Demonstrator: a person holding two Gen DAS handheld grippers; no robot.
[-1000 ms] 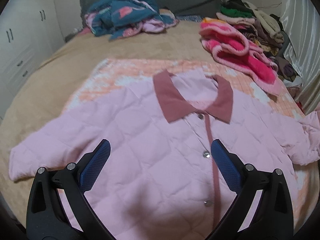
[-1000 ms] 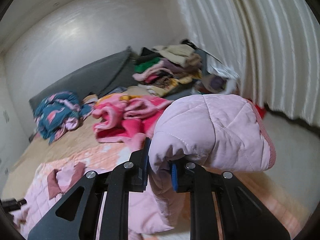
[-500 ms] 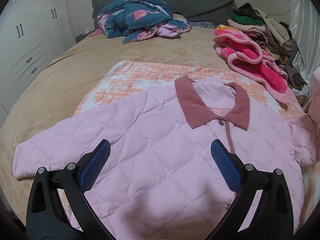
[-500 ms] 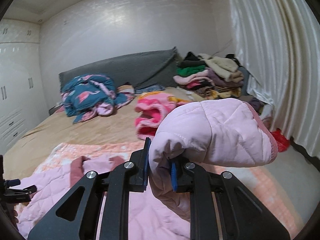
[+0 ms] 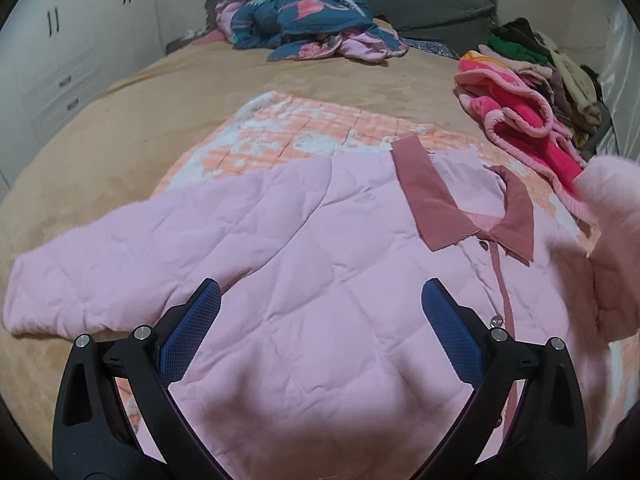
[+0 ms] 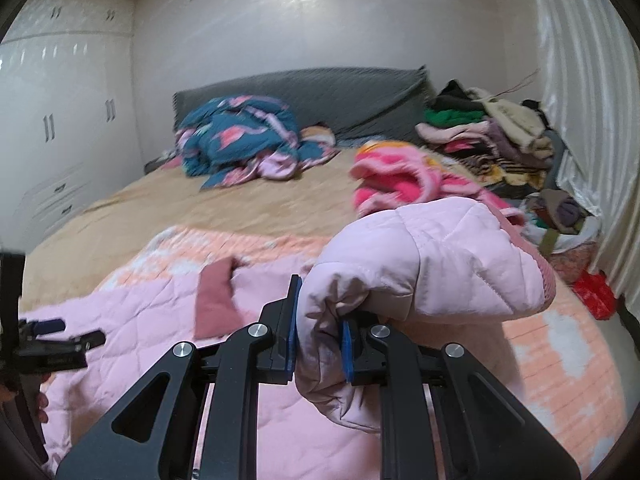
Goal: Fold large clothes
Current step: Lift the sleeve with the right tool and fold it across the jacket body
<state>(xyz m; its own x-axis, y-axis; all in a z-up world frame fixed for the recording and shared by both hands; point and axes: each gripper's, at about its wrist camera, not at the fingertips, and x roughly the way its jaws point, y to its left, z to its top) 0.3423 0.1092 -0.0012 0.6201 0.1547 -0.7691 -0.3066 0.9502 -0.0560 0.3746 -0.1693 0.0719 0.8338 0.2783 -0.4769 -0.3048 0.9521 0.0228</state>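
**Ana:** Bedroom, by the look of it: wide bed under a tan plush bedspread (image 5: pixel 168 120), grey padded headboard (image 6: pixel 320 96) at the far end, white wardrobe with dark handles (image 6: pixel 60 128) along one wall. What's lying on it?

**Ben:** On top of the bedspread is an orange-and-white checked quilted mat (image 5: pixel 304 140), and the pale pink quilted jacket with a dusty-rose ribbed collar (image 5: pixel 320 264) is spread front-up across that mat, buttons closed down the rose placket. 1 sleeve stretches flat toward the wardrobe side.

**Ana:** And the other sleeve?

**Ben:** Lifted off the bed. The right gripper (image 6: pixel 320 344) has its 2 blue-padded jaws pinched onto a bunched fold of that pale pink sleeve (image 6: pixel 432 268), with the rose-trimmed cuff end hanging past the jaws.

**Ana:** The left one?

**Ben:** The left gripper (image 5: pixel 320 320) hovers above the jacket's chest with its jaws spread wide, nothing between them.

**Ana:** Anything else around?

**Ben:** A crumpled teal blanket with pink flamingo print (image 5: pixel 296 12) by the headboard, a bright pink fleece garment (image 5: pixel 524 120) just beyond the mat's corner, and a stack of mixed folded clothes (image 6: pixel 488 132) behind it, beside a pale ribbed curtain (image 6: pixel 580 120).
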